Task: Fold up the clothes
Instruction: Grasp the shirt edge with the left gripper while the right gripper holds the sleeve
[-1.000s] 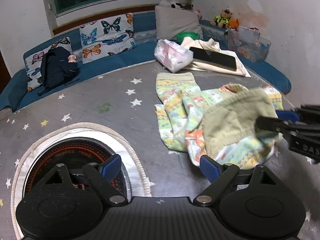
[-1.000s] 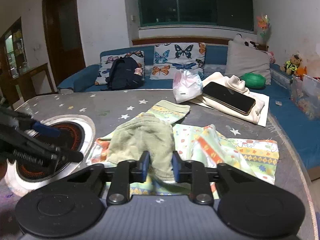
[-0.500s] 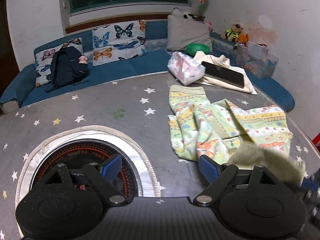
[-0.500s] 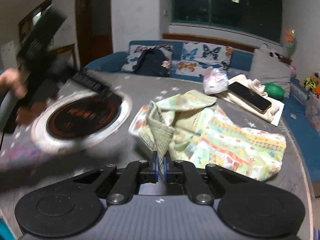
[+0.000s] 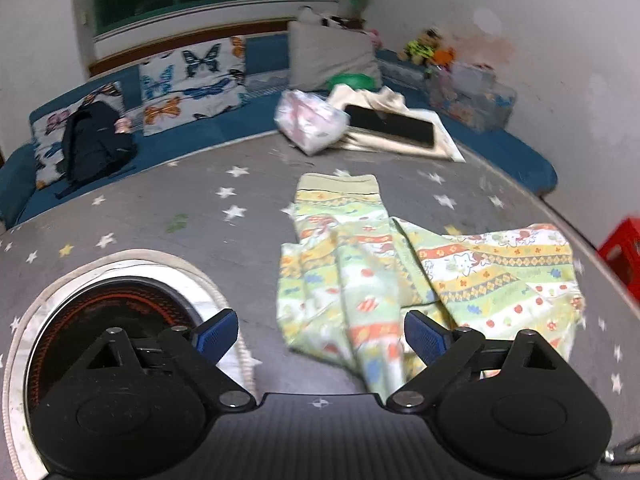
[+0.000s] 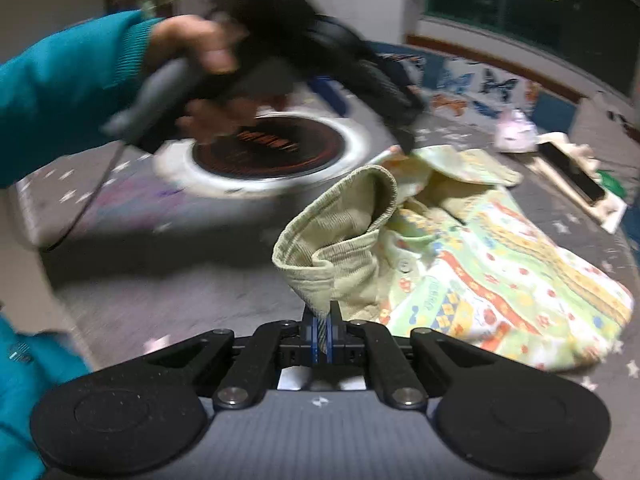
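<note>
You see a grey worktop (image 5: pixel 168 200) dotted with stars. A round cooktop (image 5: pixel 108 320), ringed in white, is set into its near left. At the far edge a plastic bag (image 5: pixel 310 124) lies beside a cream cloth (image 5: pixel 400 144) with a phone (image 5: pixel 390 130) on top. Behind runs a blue sofa (image 5: pixel 208 128) with butterfly cushions (image 5: pixel 192 80), a dark backpack (image 5: pixel 96 140) and a grey pillow (image 5: pixel 328 56). A red crate (image 5: pixel 622 252) sits at the right.

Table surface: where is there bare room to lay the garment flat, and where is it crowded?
Bare grey top lies between the round burner, the patterned garment and the sofa-side table edge. A narrower strip runs between the garment's waistband and the plastic bag. Crowded: far right, where bag, phone and cream cloth cluster; the burner fills the near left.
</note>
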{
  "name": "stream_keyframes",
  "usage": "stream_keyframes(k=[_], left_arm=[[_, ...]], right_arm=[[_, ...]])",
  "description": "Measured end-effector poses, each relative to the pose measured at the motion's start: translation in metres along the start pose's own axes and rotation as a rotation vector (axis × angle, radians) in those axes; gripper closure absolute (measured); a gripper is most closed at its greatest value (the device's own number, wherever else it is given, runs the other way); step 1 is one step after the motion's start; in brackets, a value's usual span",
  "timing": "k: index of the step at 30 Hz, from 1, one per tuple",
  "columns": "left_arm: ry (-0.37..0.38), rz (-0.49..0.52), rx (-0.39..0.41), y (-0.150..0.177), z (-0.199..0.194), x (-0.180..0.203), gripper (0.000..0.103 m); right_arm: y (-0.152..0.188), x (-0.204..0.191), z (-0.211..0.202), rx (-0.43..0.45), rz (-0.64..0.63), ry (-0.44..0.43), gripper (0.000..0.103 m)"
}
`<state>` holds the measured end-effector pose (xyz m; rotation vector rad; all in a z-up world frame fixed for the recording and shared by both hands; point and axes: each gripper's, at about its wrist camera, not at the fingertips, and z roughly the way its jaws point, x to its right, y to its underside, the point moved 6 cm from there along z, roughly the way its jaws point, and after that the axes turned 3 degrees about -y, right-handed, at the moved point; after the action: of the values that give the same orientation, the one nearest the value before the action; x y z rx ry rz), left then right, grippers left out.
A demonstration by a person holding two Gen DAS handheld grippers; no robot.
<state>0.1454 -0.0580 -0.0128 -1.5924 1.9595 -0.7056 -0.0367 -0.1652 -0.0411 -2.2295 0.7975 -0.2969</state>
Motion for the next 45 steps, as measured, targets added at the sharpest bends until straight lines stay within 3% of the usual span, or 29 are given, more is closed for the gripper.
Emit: stream_keyframes(k=[2,5,7,10,13,15,19,25,33,36,40,45], left_arm=[[-0.005,0.047,-0.013,0.007,0.006,0.009,0.013],[-0.014,0.103,-0.04,0.018,0.017,0.016,0.034],[0.01,0.099,-0.052,0.024,0.017,0.014,0.068],[0.043,0.083,-0.058,0.031,0.014,0.008,0.079],[0.062,0.052,-0.045,0.036,0.003,-0.002,0.082],[0.059,0.043,-0.038,0.04,-0.003,-0.009,0.083],[0.057,0.002,-0.036,0.051,-0.013,-0.025,0.083],[0.06,-0.065,-0.029,0.07,-0.03,-0.047,0.083],[0.012,-0.056,-0.035,0.098,-0.05,-0.071,0.083],[0.003,-0.049,-0.029,0.102,-0.057,-0.078,0.075],[-0.017,-0.029,0.002,0.099,-0.068,-0.079,0.048],[-0.029,-0.014,0.037,0.088,-0.074,-0.077,0.036]], right_arm=[[0.003,-0.013,-0.003,-0.013,-0.015,-0.04,0.1],[0.007,-0.025,-0.01,-0.022,-0.027,-0.087,0.099],[0.007,-0.027,-0.017,-0.015,-0.016,-0.097,0.095],[0.002,-0.02,-0.03,0.017,0.031,-0.105,0.087],[-0.008,-0.006,-0.044,0.057,0.075,-0.096,0.075],[-0.015,0.005,-0.05,0.081,0.097,-0.093,0.066],[-0.027,0.022,-0.056,0.109,0.132,-0.093,0.057],[-0.038,0.035,-0.046,0.129,0.161,-0.088,0.054],[-0.056,0.067,-0.034,0.178,0.288,-0.114,0.053],[-0.066,0.074,-0.036,0.215,0.285,-0.09,0.053],[-0.079,0.074,-0.022,0.193,0.238,-0.013,0.053],[-0.094,0.072,0.016,0.143,0.218,0.003,0.053]])
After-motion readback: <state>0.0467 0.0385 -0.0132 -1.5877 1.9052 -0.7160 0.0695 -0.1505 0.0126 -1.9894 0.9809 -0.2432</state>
